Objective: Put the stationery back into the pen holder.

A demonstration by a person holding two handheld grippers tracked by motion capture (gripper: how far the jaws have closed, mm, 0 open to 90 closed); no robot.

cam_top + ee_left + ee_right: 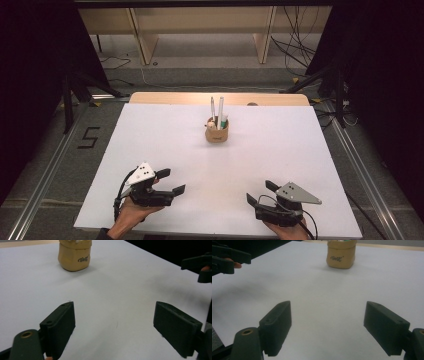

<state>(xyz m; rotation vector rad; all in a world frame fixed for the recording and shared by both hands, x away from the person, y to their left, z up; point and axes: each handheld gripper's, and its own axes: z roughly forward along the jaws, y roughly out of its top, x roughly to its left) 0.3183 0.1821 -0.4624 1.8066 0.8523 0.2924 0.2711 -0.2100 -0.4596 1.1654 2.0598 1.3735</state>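
Left gripper (170, 182) held near front table edge, jaws spread wide, nothing between. Right gripper (260, 192) likewise released, empty. Cup (217, 132) seen mid-table, well apart from both; pens (220, 111) upright inside. Cup top cut off in gripper views; logo script blurred, unreadable. Bare white table (300, 150) left between.

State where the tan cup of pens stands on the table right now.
In the high view the tan cup stands upright on the white table, just behind its middle, far ahead of both grippers.
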